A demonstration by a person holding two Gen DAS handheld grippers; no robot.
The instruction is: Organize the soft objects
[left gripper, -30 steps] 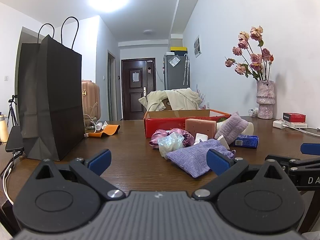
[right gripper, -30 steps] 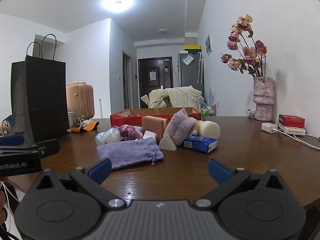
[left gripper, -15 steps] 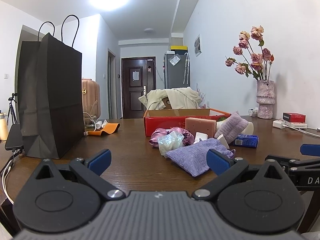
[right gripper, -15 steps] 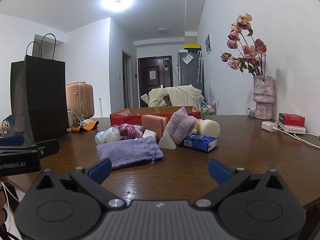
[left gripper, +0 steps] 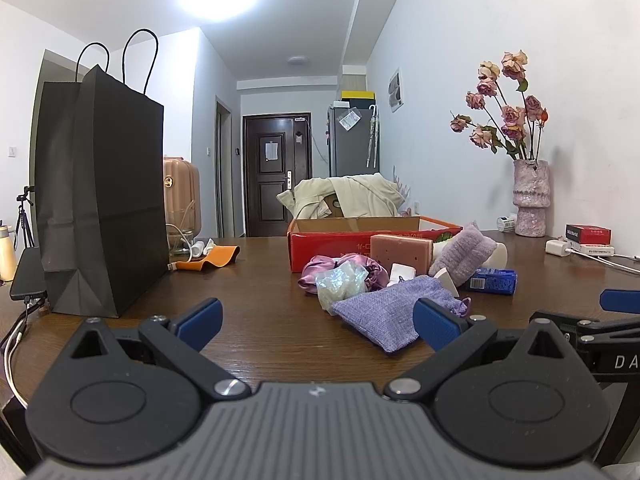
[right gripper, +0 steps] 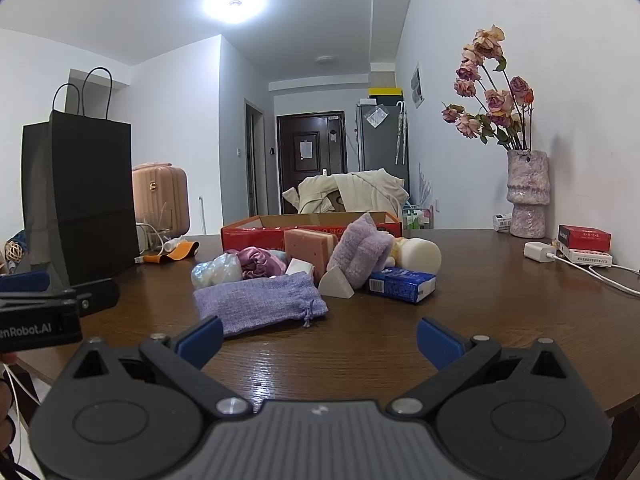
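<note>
A pile of soft things lies mid-table in front of a red cardboard box point(left gripper: 332, 248) point(right gripper: 248, 234): a lilac drawstring pouch point(left gripper: 384, 314) point(right gripper: 260, 304), a pink satin scrunchie point(left gripper: 320, 272) point(right gripper: 256, 260), a clear crinkly bag point(left gripper: 340, 282) point(right gripper: 216, 270), a pink sponge block point(left gripper: 400, 248) point(right gripper: 306, 246), a folded lilac towel point(left gripper: 460, 254) point(right gripper: 360, 252), a cream foam roll point(right gripper: 420, 254) and a blue tissue pack point(left gripper: 494, 282) point(right gripper: 402, 286). My left gripper point(left gripper: 318, 320) and right gripper point(right gripper: 318, 338) are both open, empty, hovering near the table's front edge, short of the pile.
A tall black paper bag point(left gripper: 100, 200) point(right gripper: 80, 196) stands at the left. An orange strap point(left gripper: 208, 260) lies behind it. A vase of dried roses point(right gripper: 526, 196), a red packet point(right gripper: 584, 238) and a white charger with cable point(right gripper: 540, 252) sit at the right.
Both views have barely shifted; the left camera has drifted very slightly. Nothing on the table has moved and both grippers stay open.
</note>
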